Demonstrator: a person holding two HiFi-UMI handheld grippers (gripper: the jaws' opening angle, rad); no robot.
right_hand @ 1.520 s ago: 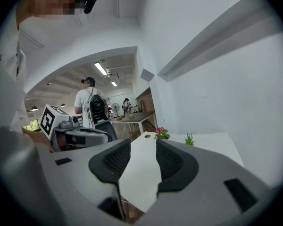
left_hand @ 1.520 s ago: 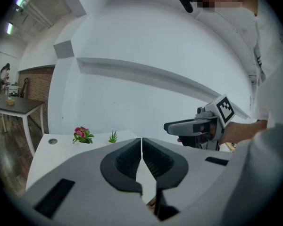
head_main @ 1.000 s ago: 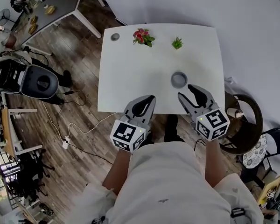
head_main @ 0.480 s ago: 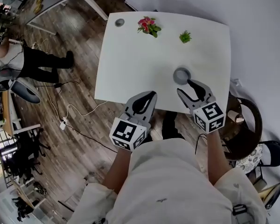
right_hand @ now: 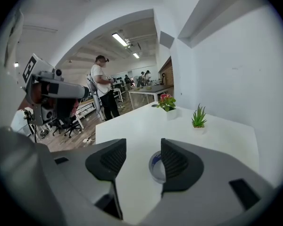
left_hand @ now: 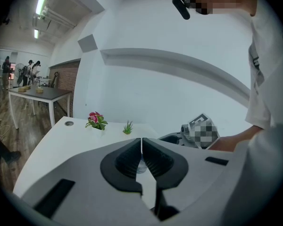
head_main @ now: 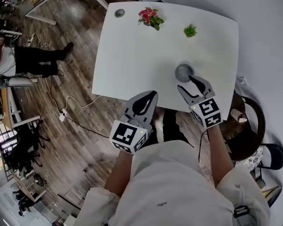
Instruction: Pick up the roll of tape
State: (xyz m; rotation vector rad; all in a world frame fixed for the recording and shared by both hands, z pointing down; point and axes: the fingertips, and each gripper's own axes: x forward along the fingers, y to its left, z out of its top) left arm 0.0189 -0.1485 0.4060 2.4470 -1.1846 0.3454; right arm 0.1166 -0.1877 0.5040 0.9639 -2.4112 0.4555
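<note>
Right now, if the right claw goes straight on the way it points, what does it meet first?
Most likely the roll of tape, lying on the white table just ahead, slightly to one side. The right claw is opening, with nothing between its jaws yet.

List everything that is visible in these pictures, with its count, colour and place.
table: one, white, before the person.
roll of tape: one, grey, on the table, near right part.
flowering plant: one, pink and green, table's far edge.
small plant: one, green, right of the flowers.
round disc: one, grey, table's far left corner.
chair: one, dark, right of table.
left hand-held gripper: one, grey, near table edge, jaws together, empty.
right hand-held gripper: one, grey, jaws opening, tape just ahead, not gripped.
</note>
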